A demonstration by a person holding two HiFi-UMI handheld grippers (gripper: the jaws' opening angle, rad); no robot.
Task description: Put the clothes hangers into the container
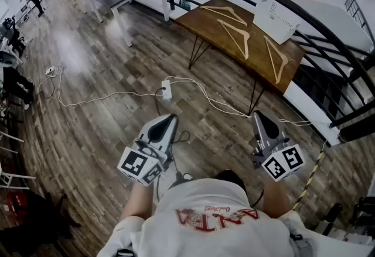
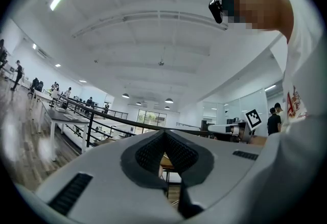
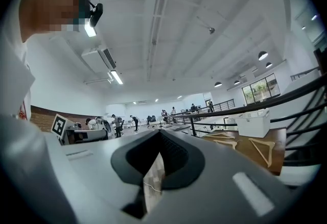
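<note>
The left gripper and right gripper are hovering, jaws clenched empty, well short of the surface. Reaching a hanger is likely calling for closing in and opening.

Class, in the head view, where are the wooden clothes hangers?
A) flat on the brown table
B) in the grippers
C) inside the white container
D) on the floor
A: three wooden hangers lie flat on the brown table beside the white container.

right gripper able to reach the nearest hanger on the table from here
Probably not: the right gripper hangs over floor, well short of the table and that hanger; only a power strip lies between.
</note>
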